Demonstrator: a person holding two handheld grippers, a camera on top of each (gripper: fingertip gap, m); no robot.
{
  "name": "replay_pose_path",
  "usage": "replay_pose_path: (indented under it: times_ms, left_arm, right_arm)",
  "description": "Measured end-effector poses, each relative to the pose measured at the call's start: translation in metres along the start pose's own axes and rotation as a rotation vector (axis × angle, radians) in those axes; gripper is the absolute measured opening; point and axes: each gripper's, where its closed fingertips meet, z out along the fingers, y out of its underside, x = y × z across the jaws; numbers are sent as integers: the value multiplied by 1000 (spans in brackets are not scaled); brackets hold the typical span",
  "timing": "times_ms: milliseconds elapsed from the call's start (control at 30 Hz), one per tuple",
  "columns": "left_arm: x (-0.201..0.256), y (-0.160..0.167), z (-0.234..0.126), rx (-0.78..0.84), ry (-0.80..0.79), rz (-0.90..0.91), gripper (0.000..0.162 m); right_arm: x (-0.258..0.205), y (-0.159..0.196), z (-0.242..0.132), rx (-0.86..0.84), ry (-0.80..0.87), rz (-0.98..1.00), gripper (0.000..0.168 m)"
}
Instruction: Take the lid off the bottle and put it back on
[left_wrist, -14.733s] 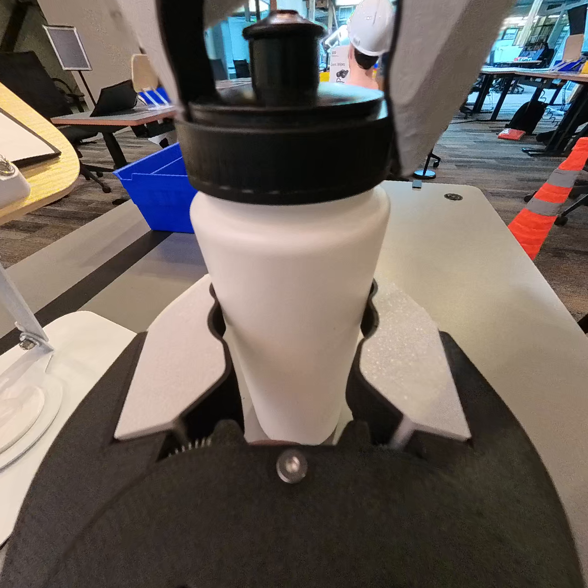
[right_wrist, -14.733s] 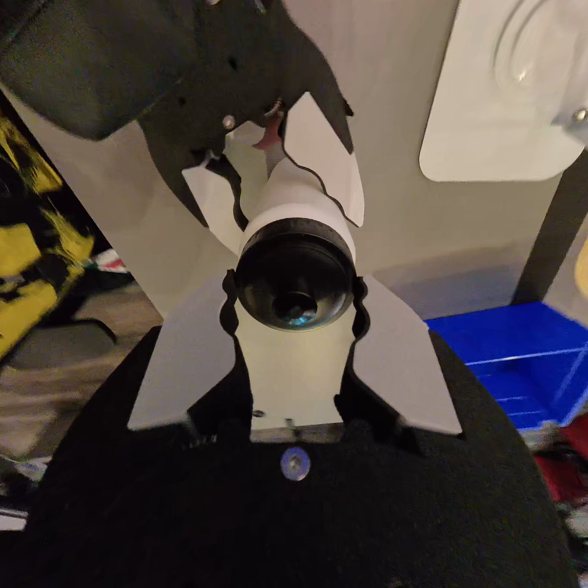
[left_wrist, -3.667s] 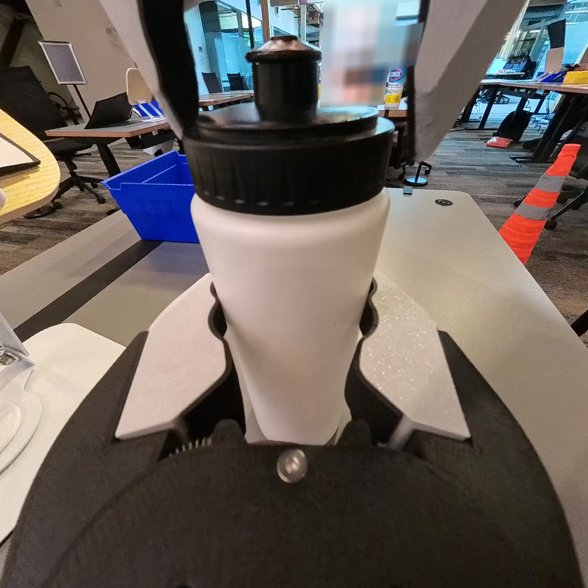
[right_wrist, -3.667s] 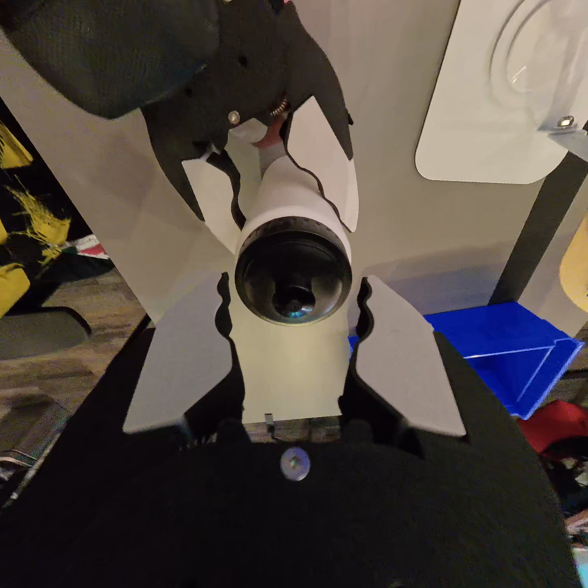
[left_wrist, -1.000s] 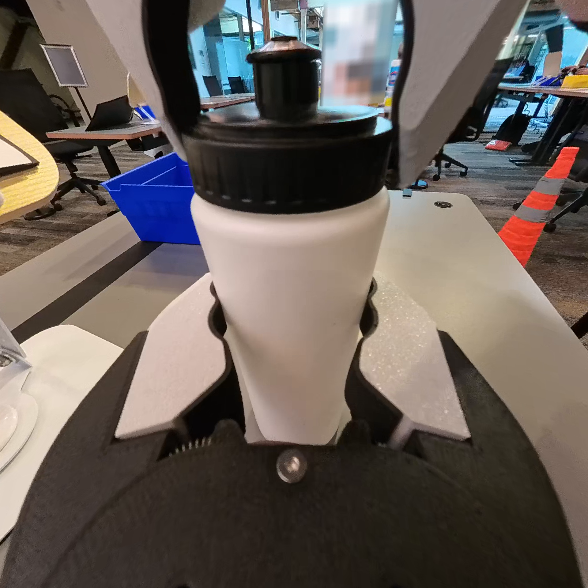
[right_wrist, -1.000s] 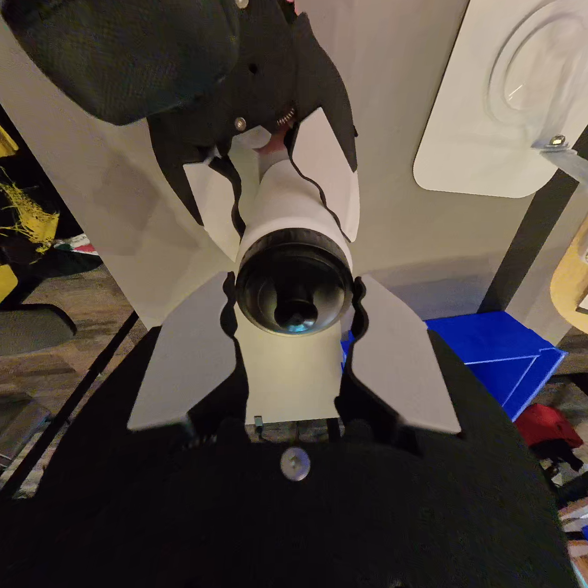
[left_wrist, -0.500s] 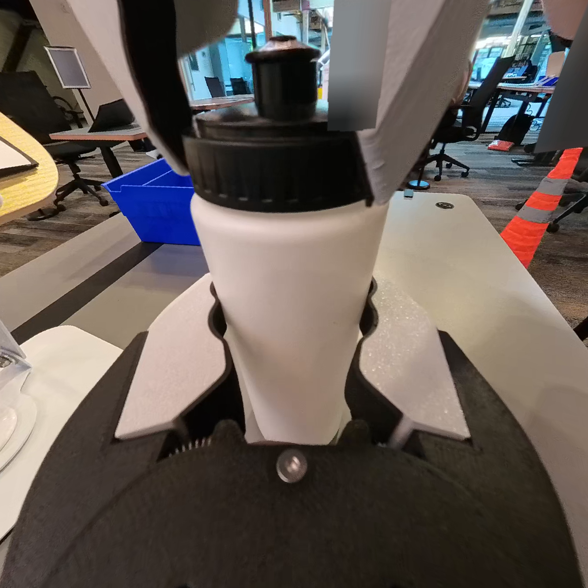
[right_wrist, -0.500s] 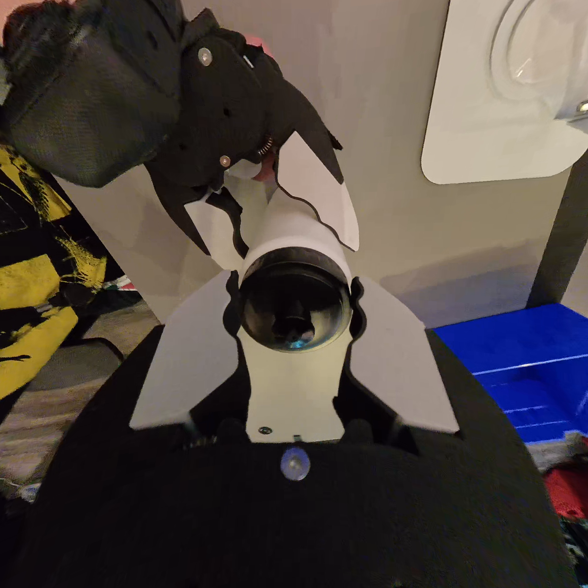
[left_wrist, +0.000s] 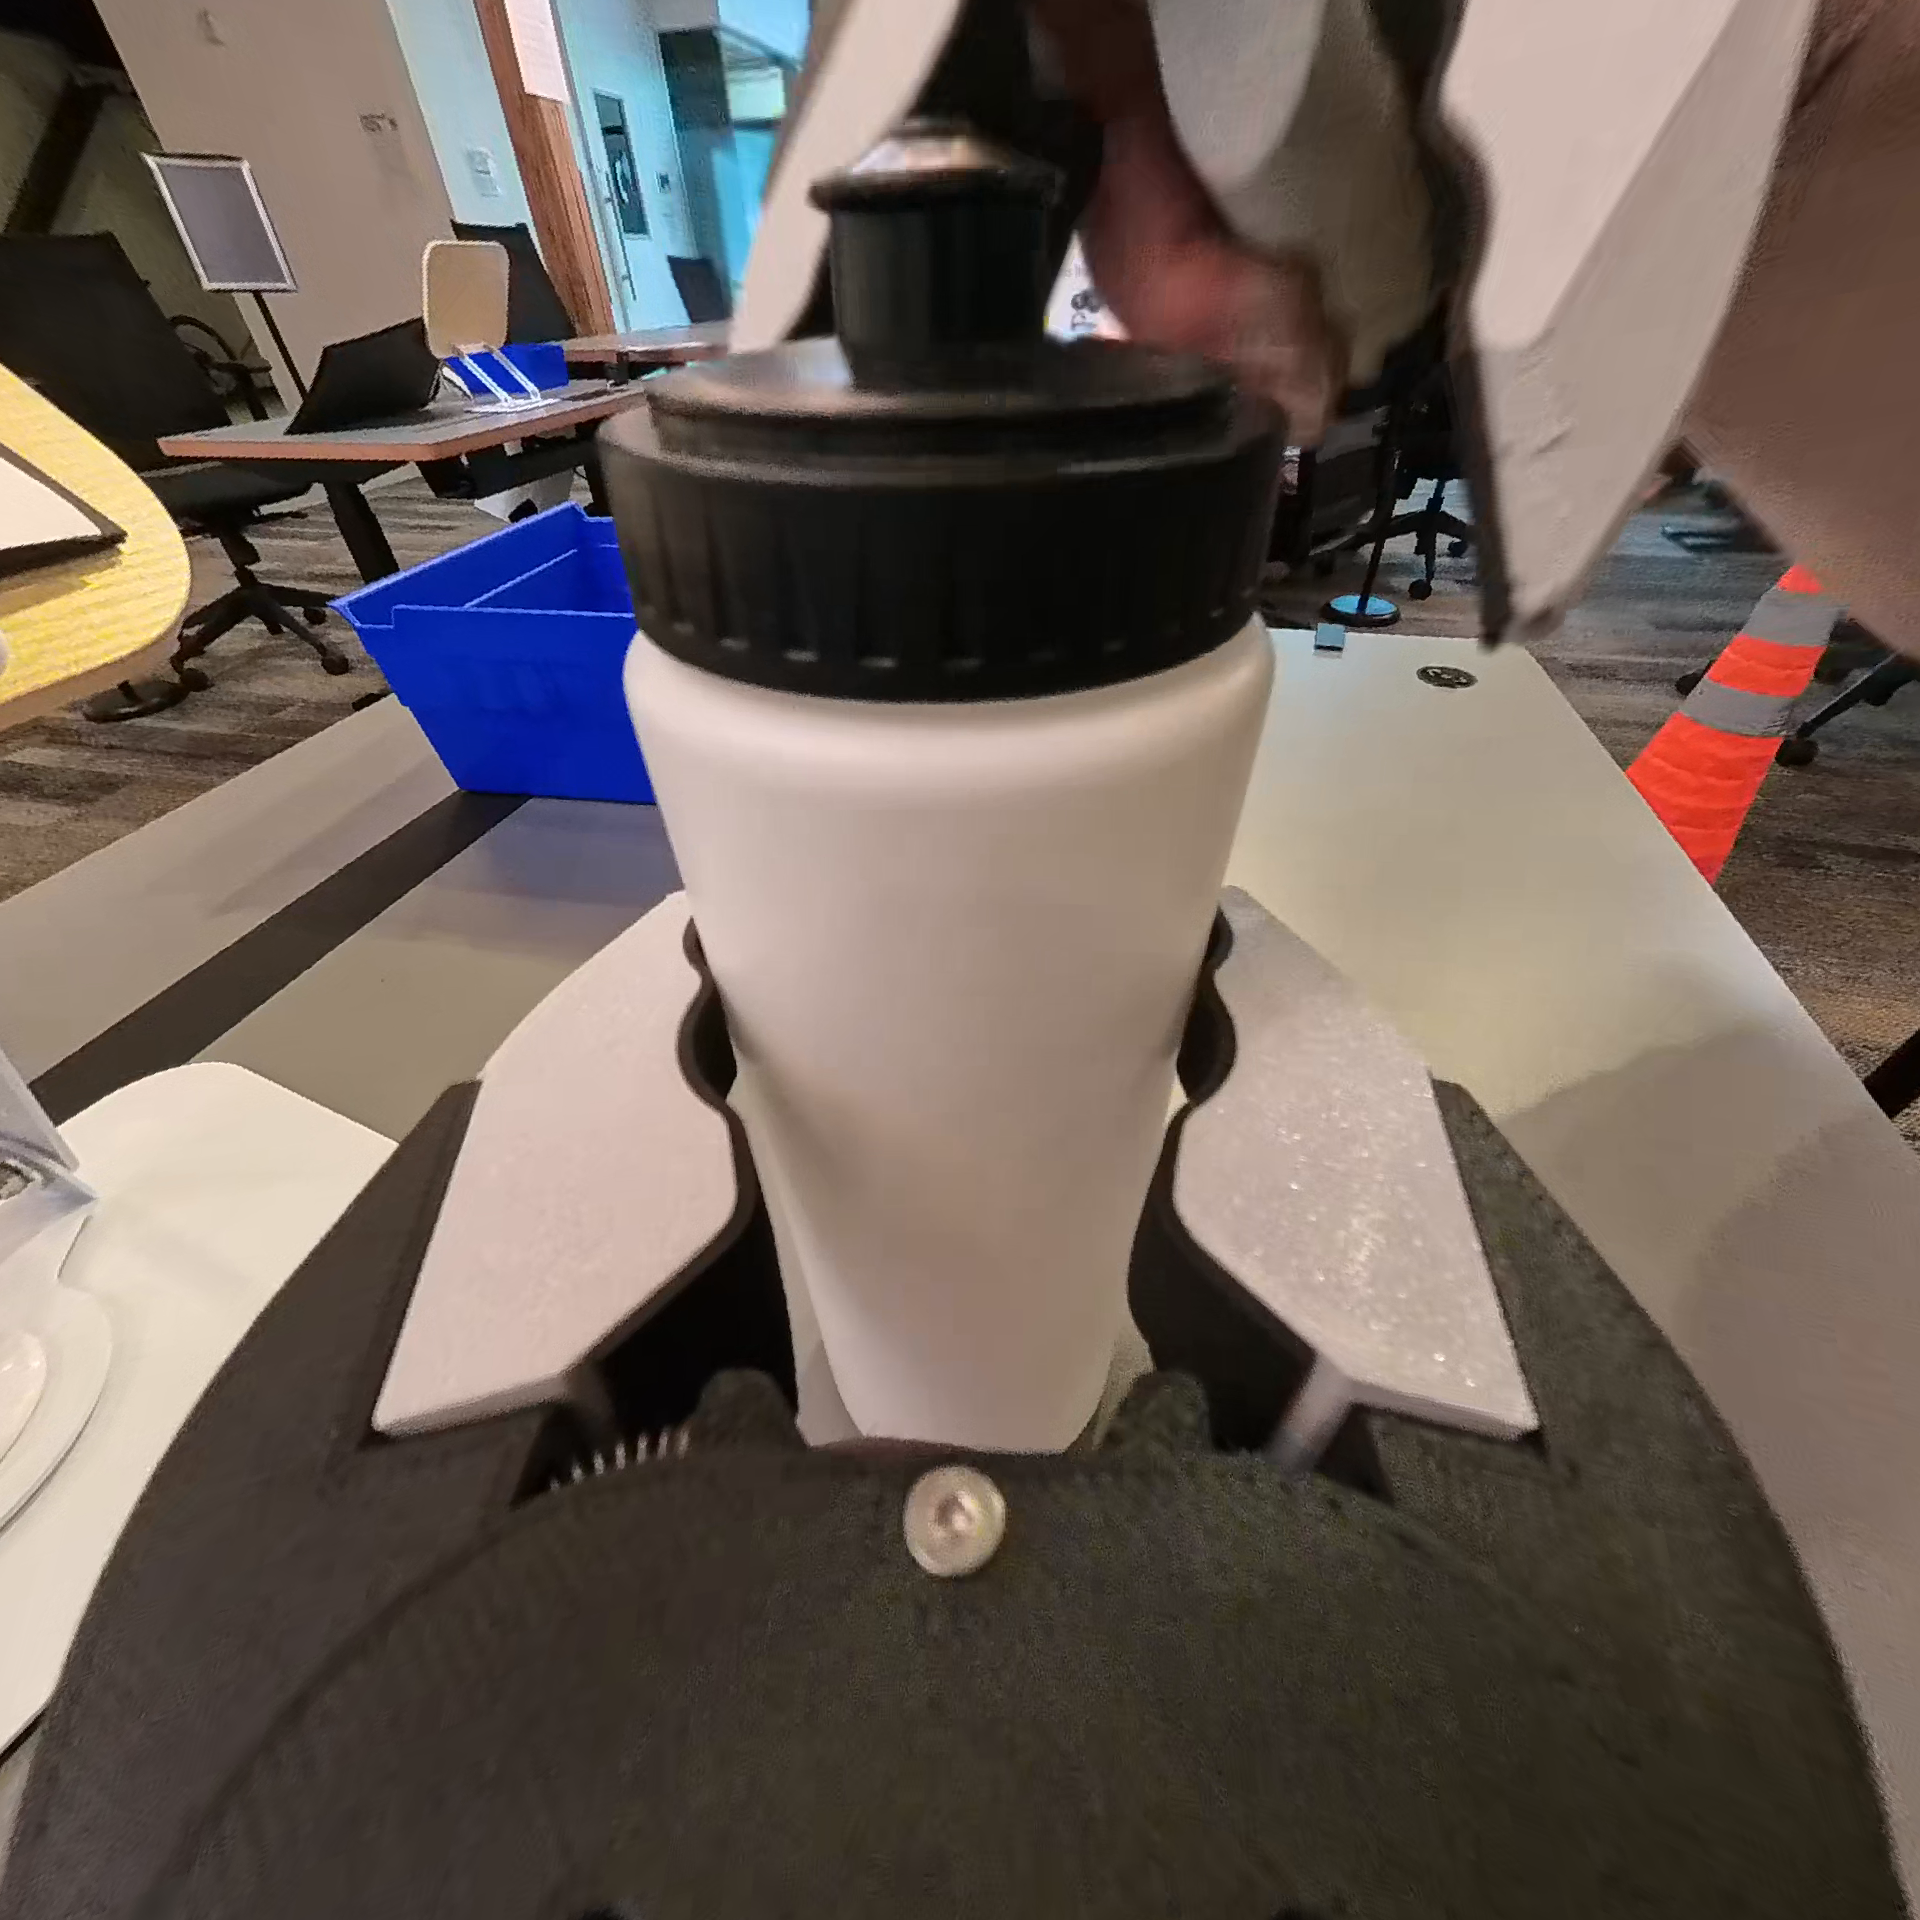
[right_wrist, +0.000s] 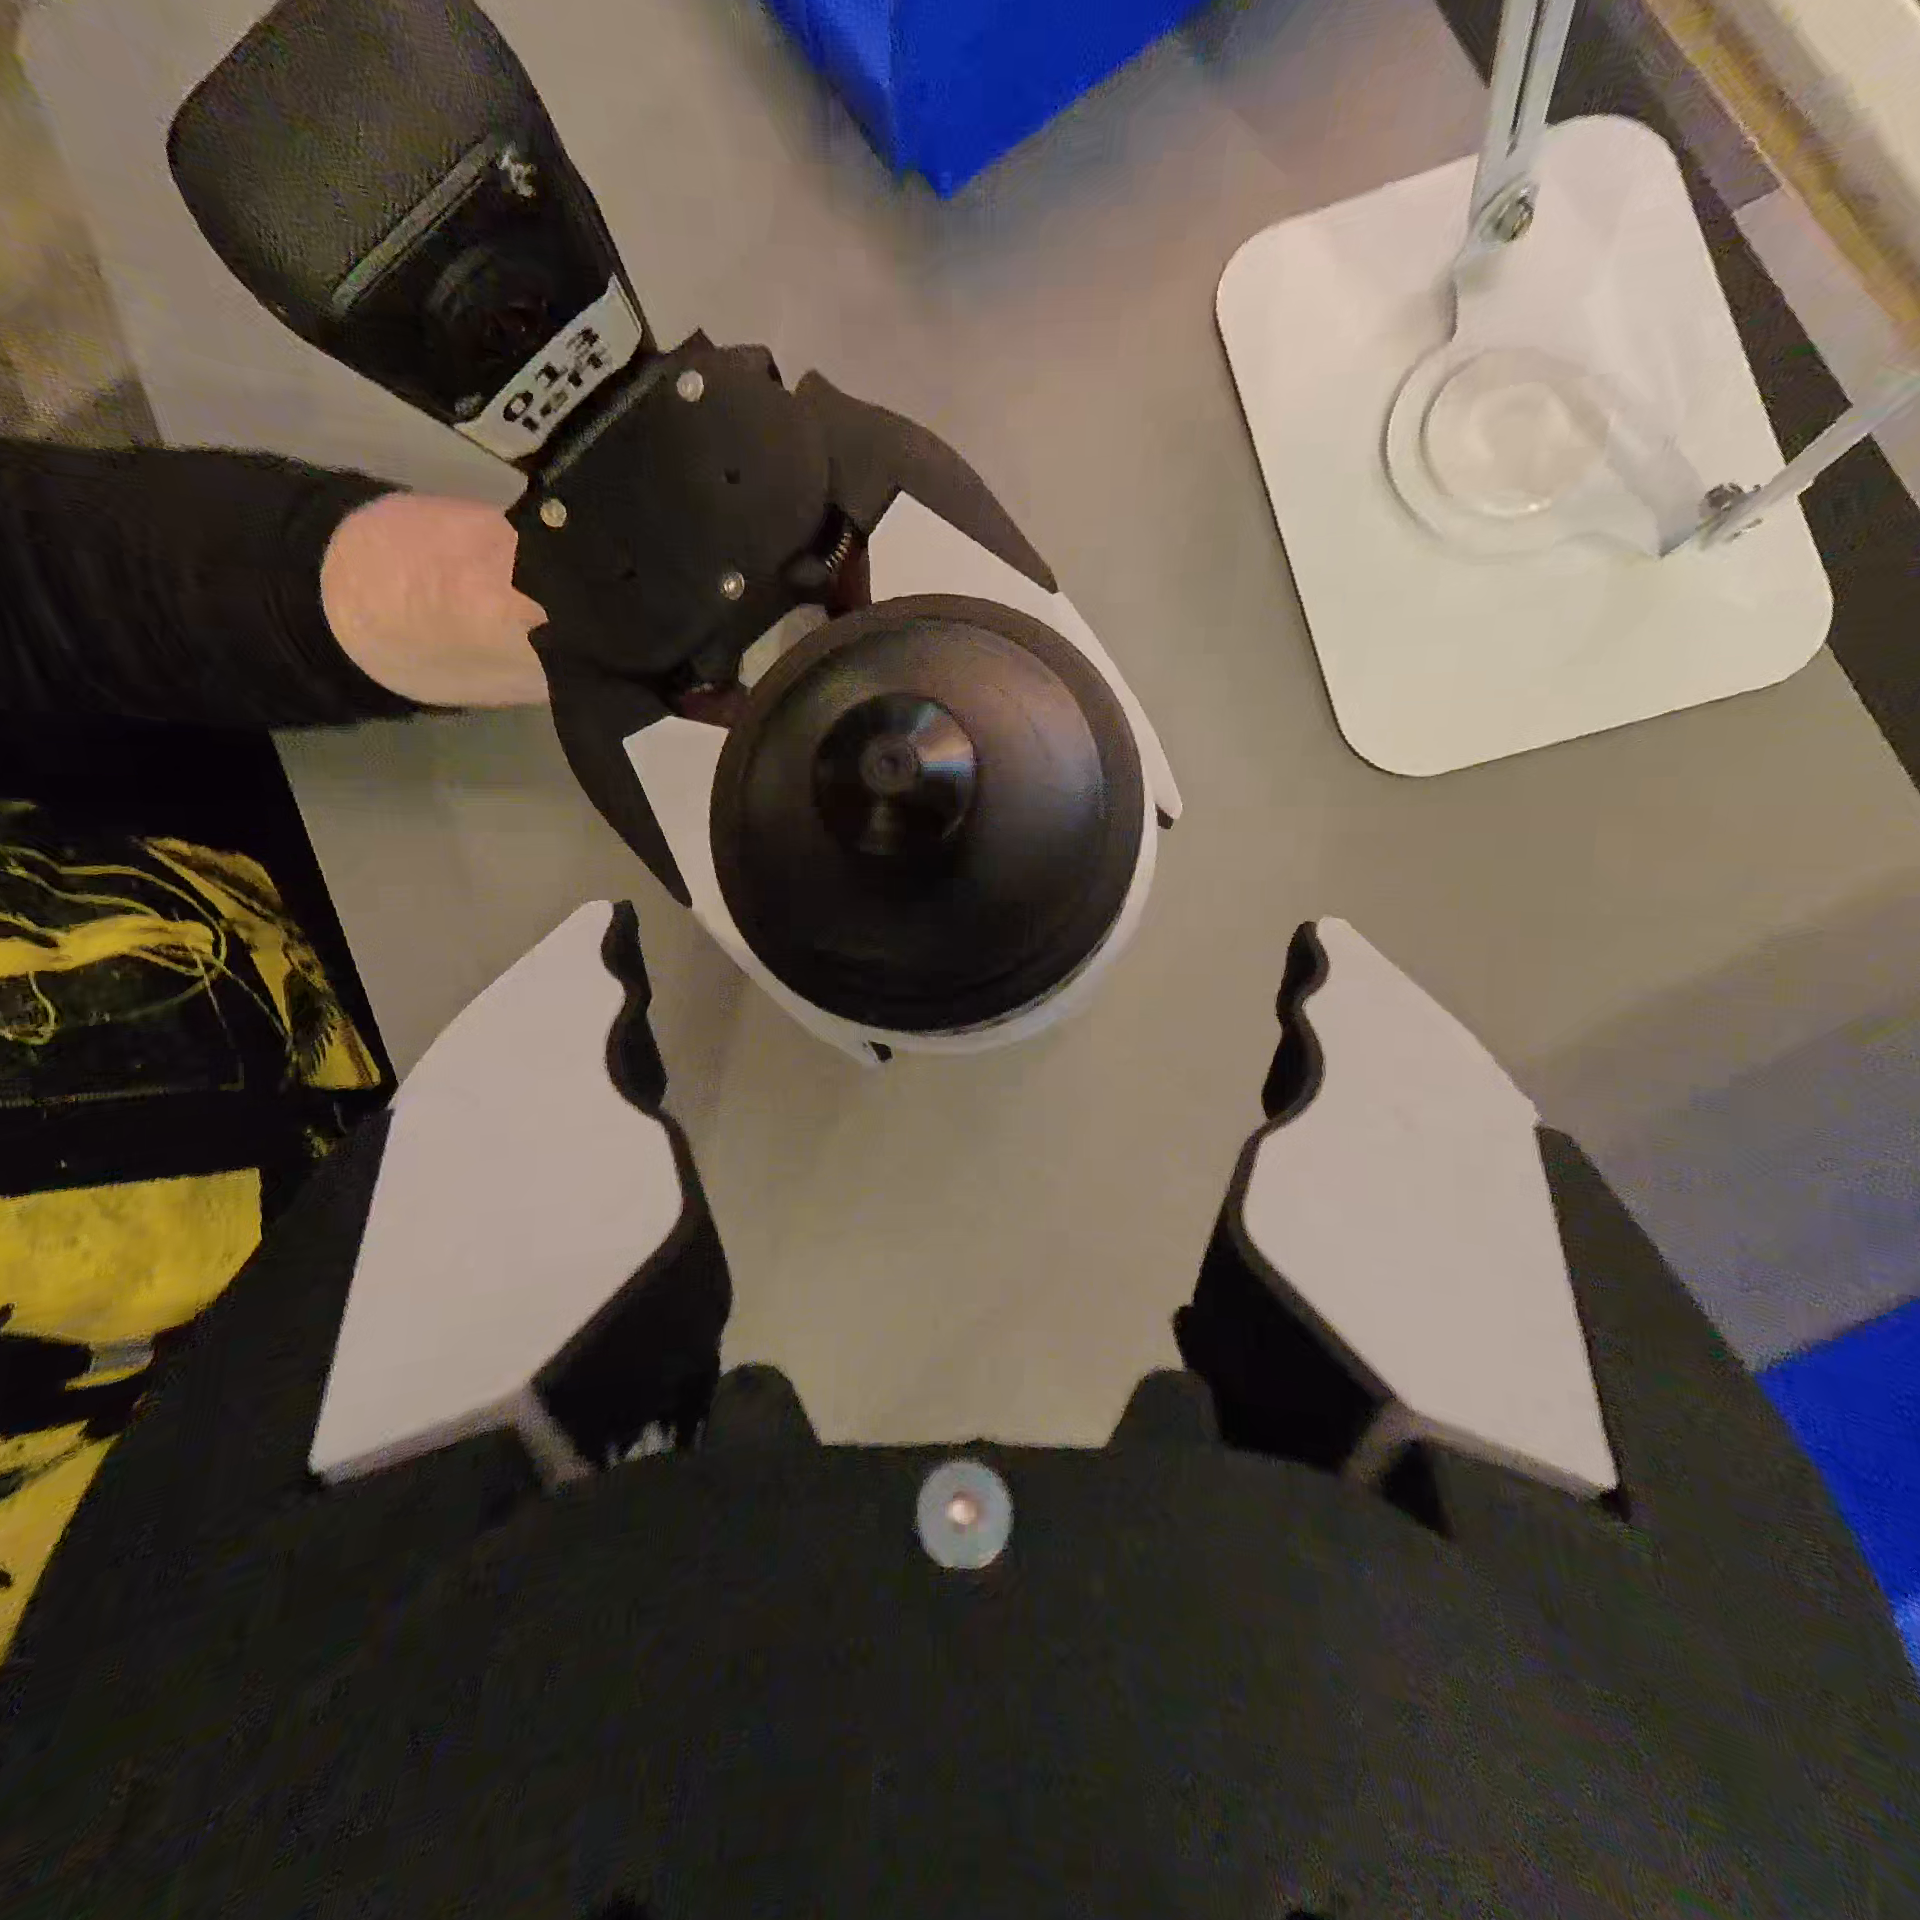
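A white bottle stands upright in my left gripper, which is shut on its lower body. The black ribbed lid with a spout sits on the bottle's neck. My right gripper is open wide and empty, above the lid and apart from it. Its grey fingers show over the lid in the left wrist view. From above, the right wrist view shows the lid, a strip of the bottle's white shoulder, and the left gripper's black fingers around the bottle.
The grey table carries a blue bin behind the bottle and a white stand base with a clear disc to the left gripper's left. An orange cone stands off the table's right edge. A person's hand holds the left gripper.
My right gripper was closed around the lid half a second ago; now it has opened and drawn up and back. The lid stays on the bottle. The left gripper has not moved.
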Motion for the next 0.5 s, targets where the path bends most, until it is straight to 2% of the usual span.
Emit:
replay_pose_path:
  times_ms: [67,167,300,500]
  left_arm:
    - [0,4,1,-15,4,-6,85]
    - [0,37,10,-136,-22,44,84]
    - [0,39,10,-146,5,31,83]
    - [0,38,10,-126,10,14,83]
  right_arm:
    - [2,-1,8,161,-22,38,113]
    - [6,-4,21,342,-31,35,109]
    - [4,-3,41,432,-63,33,105]
    - [10,-1,61,559,42,-59,105]
